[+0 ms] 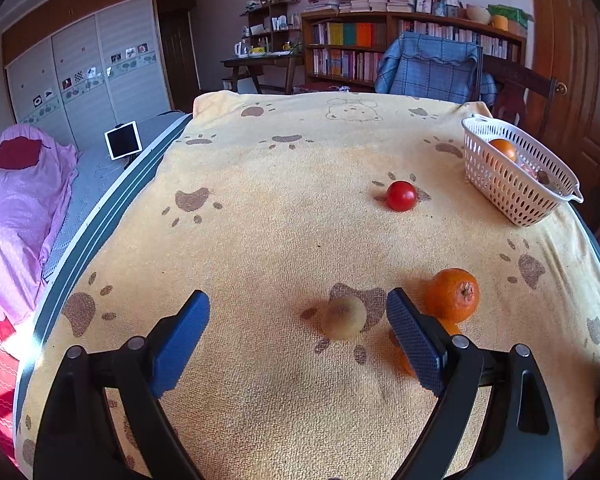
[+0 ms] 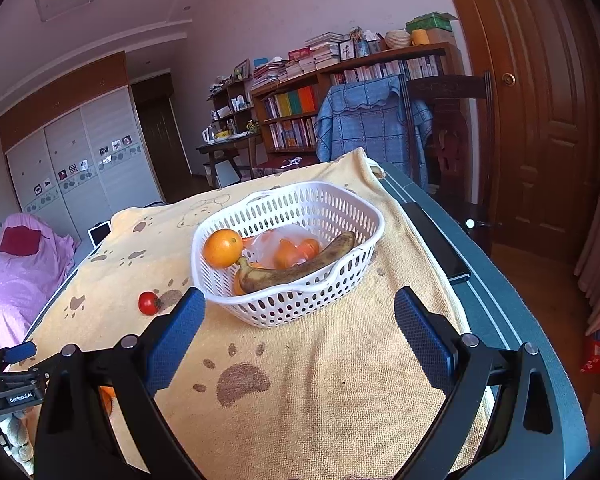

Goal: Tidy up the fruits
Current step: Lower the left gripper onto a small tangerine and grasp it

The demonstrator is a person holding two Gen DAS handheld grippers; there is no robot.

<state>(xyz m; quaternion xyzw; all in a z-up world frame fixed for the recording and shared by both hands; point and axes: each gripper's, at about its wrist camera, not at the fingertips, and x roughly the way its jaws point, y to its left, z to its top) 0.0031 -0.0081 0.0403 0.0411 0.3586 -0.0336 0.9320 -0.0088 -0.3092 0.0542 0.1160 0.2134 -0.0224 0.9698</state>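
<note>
My left gripper (image 1: 298, 322) is open and tilted down over the yellow paw-print towel (image 1: 260, 216). A brownish-green kiwi (image 1: 343, 317) lies just ahead between its blue pads, nearer the right one, untouched. An orange (image 1: 452, 293) sits right of the right pad, and another orange (image 1: 448, 326) peeks out behind that finger. A red tomato (image 1: 401, 196) lies farther off. My right gripper (image 2: 300, 322) is open and empty, hovering short of the white basket (image 2: 300, 304). The basket holds an orange (image 2: 223, 248), a spotted banana (image 2: 300, 266) and a clear bag of orange pieces (image 2: 296, 250). The tomato (image 2: 148, 303) lies left of it.
The basket (image 1: 512, 196) stands at the towel's far right corner, close to the table edge. A chair with a blue cover (image 1: 432, 66) and a bookshelf (image 1: 380, 48) stand behind the table. A bed with a pink cover (image 1: 16, 208) lies left. The left gripper's body (image 2: 8, 376) shows low left.
</note>
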